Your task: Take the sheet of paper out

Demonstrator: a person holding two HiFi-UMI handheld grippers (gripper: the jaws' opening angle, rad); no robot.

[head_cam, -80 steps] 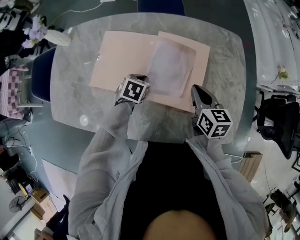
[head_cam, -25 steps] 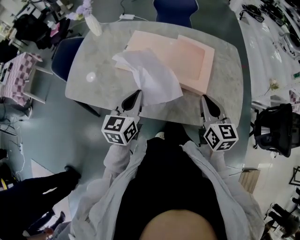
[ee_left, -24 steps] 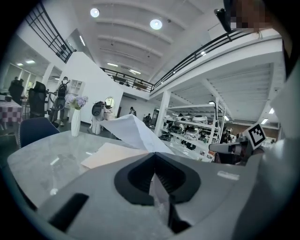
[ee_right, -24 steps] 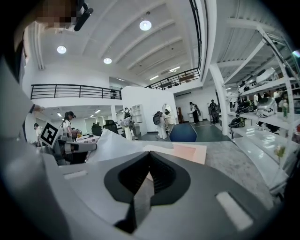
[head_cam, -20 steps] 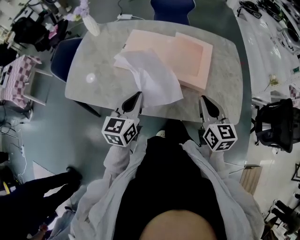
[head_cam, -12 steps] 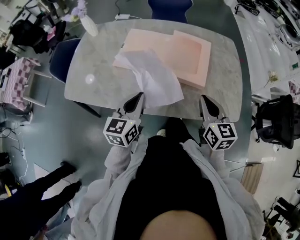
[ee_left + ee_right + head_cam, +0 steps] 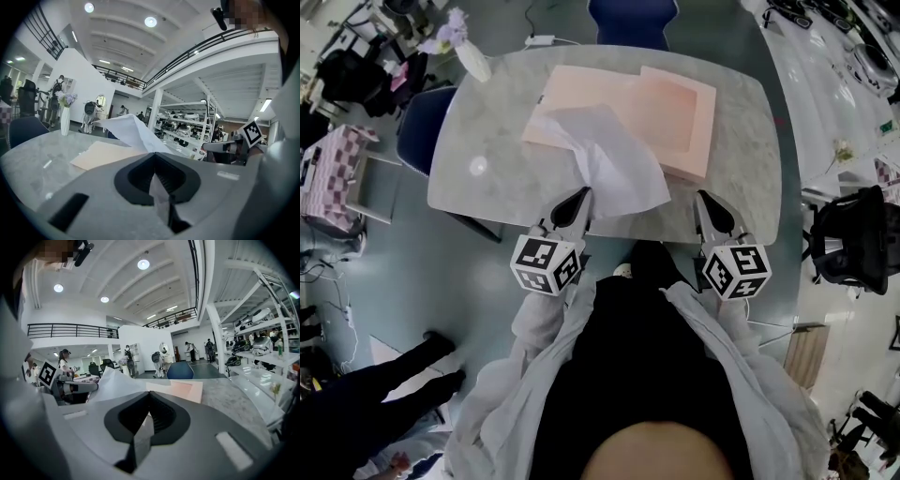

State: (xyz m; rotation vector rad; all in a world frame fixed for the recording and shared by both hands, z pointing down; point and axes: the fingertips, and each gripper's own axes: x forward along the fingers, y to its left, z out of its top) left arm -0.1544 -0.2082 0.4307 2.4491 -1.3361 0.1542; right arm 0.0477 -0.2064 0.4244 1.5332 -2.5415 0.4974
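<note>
Left gripper [image 7: 581, 200]: jaws were clenched on the near corner of the sheet of paper [image 7: 614, 164].
Right gripper [image 7: 705, 201]: jaws sat pressed together, nothing between them.
Sheet: out of the pink folder [image 7: 680, 103], draped over it and the table [image 7: 750, 150].
Risk: that thin corner pinch could slip or tear if the sheet snagged.
</note>
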